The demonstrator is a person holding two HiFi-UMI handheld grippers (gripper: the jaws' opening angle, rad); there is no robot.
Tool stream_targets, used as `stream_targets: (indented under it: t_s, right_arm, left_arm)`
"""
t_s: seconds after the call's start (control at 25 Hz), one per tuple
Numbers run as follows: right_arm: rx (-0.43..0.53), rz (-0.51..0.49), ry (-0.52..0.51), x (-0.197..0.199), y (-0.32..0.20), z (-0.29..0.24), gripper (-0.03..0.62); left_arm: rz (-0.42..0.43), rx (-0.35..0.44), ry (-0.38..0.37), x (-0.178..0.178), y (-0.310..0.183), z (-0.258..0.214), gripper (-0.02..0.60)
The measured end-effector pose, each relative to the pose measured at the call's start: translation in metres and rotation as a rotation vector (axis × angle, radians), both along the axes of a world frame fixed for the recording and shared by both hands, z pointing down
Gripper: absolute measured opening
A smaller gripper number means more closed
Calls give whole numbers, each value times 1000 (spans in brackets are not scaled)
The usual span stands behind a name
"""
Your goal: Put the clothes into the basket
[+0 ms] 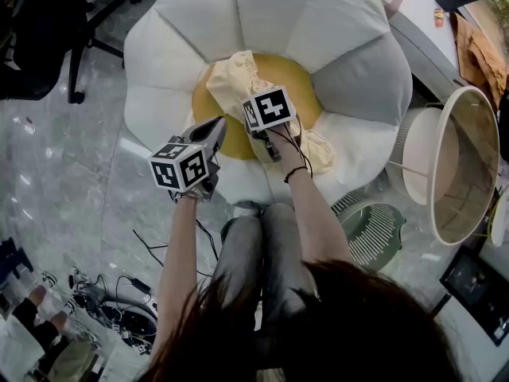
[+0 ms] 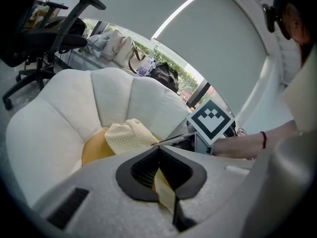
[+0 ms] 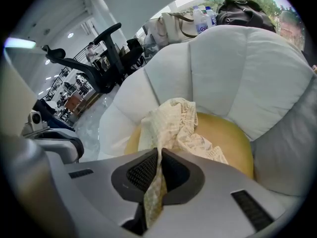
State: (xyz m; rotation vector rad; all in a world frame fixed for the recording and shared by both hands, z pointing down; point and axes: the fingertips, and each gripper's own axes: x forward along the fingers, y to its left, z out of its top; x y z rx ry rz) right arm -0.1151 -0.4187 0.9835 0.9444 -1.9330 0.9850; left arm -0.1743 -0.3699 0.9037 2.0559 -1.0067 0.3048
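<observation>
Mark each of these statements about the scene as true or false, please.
1. The right gripper is shut on the cream garment. True.
2. The left gripper is open and empty. False: it is shut on the same garment.
3. The garment is already in the basket. False: it lies on the flower-shaped seat, over its yellow centre.
4. In the head view, the basket stands right of the seat. True.

We read no text, brand or number anywhere; left gripper cube [image 1: 181, 165] and right gripper cube [image 1: 269, 108] bear only black-and-white square patterns.
</observation>
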Motion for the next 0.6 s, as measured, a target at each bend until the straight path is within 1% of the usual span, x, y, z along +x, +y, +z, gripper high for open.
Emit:
stream_targets:
  t_s: [0.4, 0.6]
  right_arm:
    - [18, 18, -25, 17, 10, -64, 20]
    - [34, 18, -30, 18, 13, -94, 20]
  left_arm:
    - [8, 11, 10, 16, 11, -58, 11]
    - [15, 20, 11, 19, 14, -86, 11]
